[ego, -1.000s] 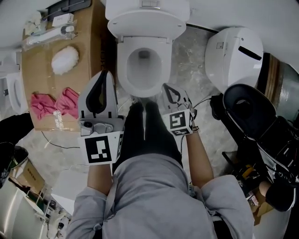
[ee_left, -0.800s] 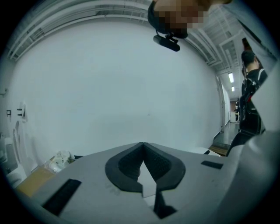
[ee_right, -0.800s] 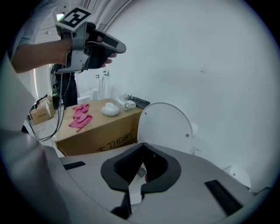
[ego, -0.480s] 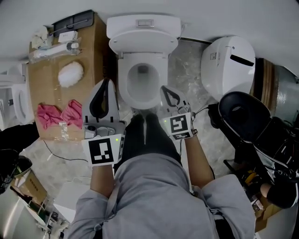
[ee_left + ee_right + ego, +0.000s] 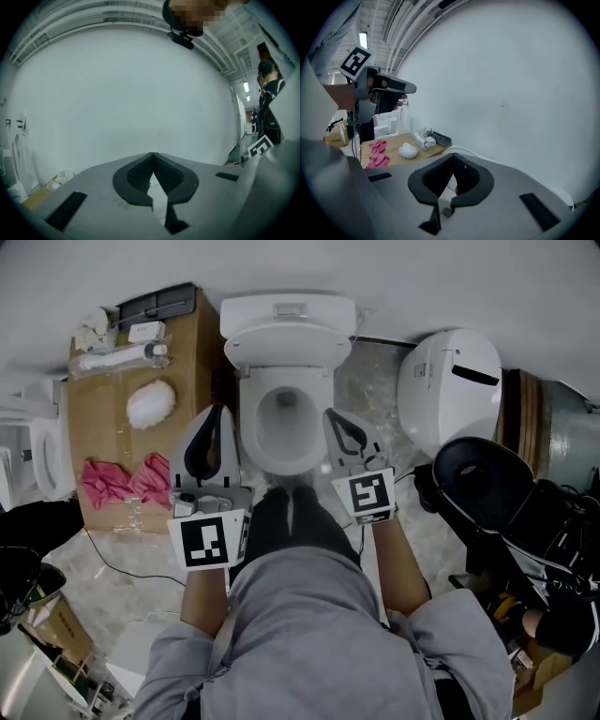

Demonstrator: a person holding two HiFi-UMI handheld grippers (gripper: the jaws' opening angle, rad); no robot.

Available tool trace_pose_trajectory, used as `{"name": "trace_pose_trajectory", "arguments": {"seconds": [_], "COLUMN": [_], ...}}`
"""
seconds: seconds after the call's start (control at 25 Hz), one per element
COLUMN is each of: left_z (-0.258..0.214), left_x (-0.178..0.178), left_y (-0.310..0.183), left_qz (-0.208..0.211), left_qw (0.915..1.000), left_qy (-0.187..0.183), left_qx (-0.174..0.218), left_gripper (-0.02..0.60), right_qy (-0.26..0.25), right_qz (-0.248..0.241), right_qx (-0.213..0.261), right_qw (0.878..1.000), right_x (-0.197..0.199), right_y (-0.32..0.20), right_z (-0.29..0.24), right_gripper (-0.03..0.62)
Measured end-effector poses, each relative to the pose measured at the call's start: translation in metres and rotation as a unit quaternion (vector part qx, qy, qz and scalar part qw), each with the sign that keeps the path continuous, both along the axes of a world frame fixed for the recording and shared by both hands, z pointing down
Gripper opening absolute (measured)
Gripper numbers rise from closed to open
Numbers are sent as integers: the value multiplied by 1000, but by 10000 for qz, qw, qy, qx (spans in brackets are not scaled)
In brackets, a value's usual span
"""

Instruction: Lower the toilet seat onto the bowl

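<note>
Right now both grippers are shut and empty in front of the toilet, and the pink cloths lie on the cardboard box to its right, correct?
Not quite: the head view shows the cardboard box with the pink cloths to the left of the toilet, not the right. The rest holds: the left gripper and the right gripper are shut and empty.

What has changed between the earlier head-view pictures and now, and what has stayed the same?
Both the left claw and the right claw have come up, and their tips now lie further along the sides of the toilet bowl. Nothing was taken or let go. Unchanged: both claws shut and empty, pink cloths on the cardboard box.
</note>
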State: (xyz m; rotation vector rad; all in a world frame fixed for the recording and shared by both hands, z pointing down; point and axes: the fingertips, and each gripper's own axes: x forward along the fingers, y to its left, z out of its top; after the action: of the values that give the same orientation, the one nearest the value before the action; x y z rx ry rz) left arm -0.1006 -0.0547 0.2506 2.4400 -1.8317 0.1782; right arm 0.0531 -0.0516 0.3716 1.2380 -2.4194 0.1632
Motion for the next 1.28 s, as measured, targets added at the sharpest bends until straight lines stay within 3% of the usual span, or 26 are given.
{"name": "trace_pose_trajectory", "arguments": {"seconds": [0.52, 0.88, 1.28], "left_z": [-35, -70, -97], "left_x": [5, 2, -1], "left_y": [-6, -18, -36], "left_qz": [96, 10, -77], "left_qw": [9996, 9983, 9970], "left_qy": [-13, -26, -17], "left_qx": [260, 575, 776], "left_gripper": [0, 0, 0], "right_qy": [-437, -1015, -1528], "right_qz": [106, 292, 445], "right_qx": [797, 1364, 1604], "right_qw": [9958, 9850, 9741], "right_x": [2, 12, 21], "right_y": [-28, -38, -49], "right_z": [-89, -160, -210], "right_gripper": [0, 0, 0]}}
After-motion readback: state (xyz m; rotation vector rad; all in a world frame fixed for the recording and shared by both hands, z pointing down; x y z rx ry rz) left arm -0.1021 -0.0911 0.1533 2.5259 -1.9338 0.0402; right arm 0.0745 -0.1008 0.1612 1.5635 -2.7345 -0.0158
